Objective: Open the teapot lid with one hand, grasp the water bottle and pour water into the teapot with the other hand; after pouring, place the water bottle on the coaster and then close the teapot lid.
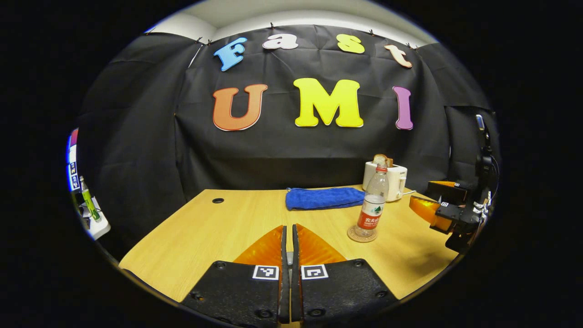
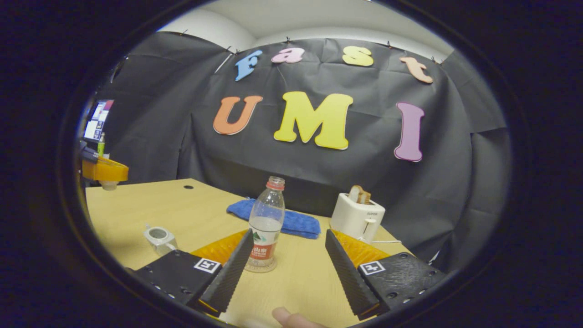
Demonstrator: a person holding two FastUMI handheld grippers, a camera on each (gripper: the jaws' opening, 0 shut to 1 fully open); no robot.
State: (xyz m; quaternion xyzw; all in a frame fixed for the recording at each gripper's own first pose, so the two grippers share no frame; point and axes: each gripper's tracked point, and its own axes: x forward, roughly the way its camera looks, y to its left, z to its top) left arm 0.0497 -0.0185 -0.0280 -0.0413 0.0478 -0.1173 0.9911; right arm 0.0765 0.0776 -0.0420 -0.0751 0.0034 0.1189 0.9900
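Clearly the light, slippery water bottle [image 2: 267, 223], at 12 o'clock between the spread right fingers [image 2: 227, 273], wants a mid-body grip, while the left fingers [image 1: 283, 246] are together.

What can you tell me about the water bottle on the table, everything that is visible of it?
The water bottle is clear plastic with a red cap on and a red and white label around its lower part. It looks nearly empty. It stands upright on a round coaster on the wooden table, in front of a blue cloth and a white toaster. Nothing grips it: the right gripper has open jaws and sits short of it.
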